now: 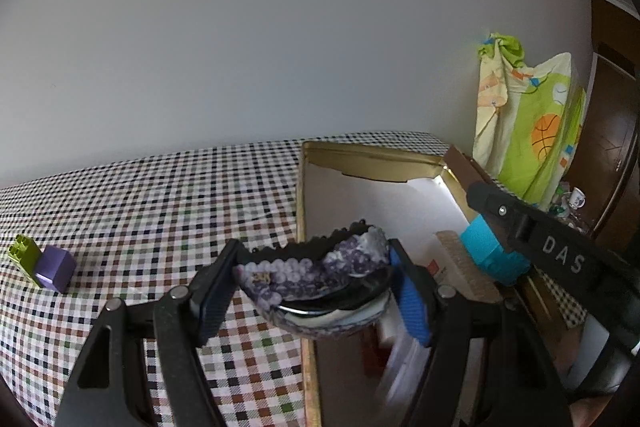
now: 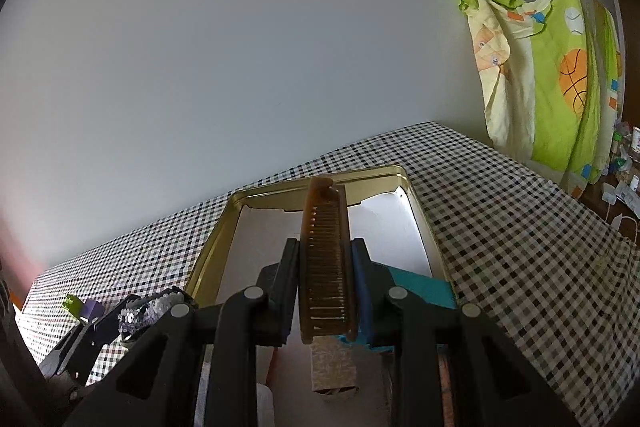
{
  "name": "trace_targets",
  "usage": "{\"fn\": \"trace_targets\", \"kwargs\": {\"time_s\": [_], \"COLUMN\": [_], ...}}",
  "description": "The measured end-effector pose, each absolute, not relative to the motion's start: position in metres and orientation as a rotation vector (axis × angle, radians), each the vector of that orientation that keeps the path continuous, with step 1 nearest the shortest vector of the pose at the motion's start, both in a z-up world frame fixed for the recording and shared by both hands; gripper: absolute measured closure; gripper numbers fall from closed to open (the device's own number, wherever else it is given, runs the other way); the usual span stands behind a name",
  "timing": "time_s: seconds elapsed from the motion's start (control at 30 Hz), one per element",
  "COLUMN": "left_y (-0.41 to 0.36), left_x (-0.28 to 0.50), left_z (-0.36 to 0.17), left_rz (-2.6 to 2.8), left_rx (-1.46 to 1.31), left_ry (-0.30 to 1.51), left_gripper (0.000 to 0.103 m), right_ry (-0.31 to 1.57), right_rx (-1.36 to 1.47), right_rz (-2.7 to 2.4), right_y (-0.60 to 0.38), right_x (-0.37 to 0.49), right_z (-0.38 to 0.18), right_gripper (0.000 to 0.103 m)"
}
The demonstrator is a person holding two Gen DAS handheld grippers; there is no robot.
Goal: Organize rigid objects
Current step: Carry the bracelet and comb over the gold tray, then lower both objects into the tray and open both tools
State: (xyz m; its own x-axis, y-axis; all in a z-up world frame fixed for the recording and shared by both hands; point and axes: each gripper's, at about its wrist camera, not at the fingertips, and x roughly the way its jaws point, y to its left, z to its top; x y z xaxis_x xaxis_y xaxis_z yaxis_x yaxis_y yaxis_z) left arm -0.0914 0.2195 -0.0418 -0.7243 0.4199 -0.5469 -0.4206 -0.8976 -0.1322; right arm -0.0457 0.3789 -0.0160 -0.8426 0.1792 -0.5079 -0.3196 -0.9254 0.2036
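Right now both claws are loaded and hang over the gold-rimmed tin box [image 2: 416,211] that lies on the checked tabletop [image 1: 160,195]. The right claw [image 2: 326,285] is clamped on a brown comb [image 2: 326,267], its pads pressing the comb's two long sides. The comb's long axis runs straight ahead along the fingers, its rounded tip pointing toward the box's far wall, with the teeth facing up at the camera. Directly beneath it the white floor of the box shows, so the drop appears to be simply downward; a tan block [image 2: 334,367] and a teal block [image 2: 420,287] lie near the close end.

The left claw [image 1: 316,279] grips a sequined purple hair clip [image 1: 316,267] crosswise, its long axis running pad to pad. It hovers at the box's left rim [image 1: 301,227], so its drop lies to its right. Well apart, a green and purple brick pair [image 1: 40,261] sits on the tabletop, nearer the left claw.
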Motion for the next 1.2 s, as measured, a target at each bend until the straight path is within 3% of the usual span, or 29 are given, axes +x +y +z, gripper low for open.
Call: {"fn": "trace_targets", "kwargs": {"time_s": [0.83, 0.9, 0.97, 1.07, 1.2], "left_y": [0.222, 0.222, 0.221, 0.221, 0.227], "left_x": [-0.089, -0.088, -0.084, -0.078, -0.076], "left_z": [-0.042, -0.041, -0.037, -0.031, -0.033], "left_rz": [2.564, 2.56, 2.563, 2.563, 2.553], "left_rx": [-0.783, -0.778, -0.751, -0.685, -0.695], "left_ry": [0.037, 0.032, 0.027, 0.009, 0.063], "left_gripper": [0.031, 0.018, 0.001, 0.0, 0.0], "right_ry": [0.371, 0.391, 0.404, 0.435, 0.499], "right_rx": [-0.749, -0.748, -0.744, -0.656, -0.624], "right_rz": [2.769, 2.772, 2.773, 2.772, 2.758], "right_y": [0.368, 0.369, 0.369, 0.372, 0.379], "right_x": [-0.052, -0.053, -0.052, -0.046, -0.044], "right_z": [-0.014, -0.014, -0.013, -0.009, -0.01], "right_gripper": [0.075, 0.07, 0.046, 0.031, 0.028]}}
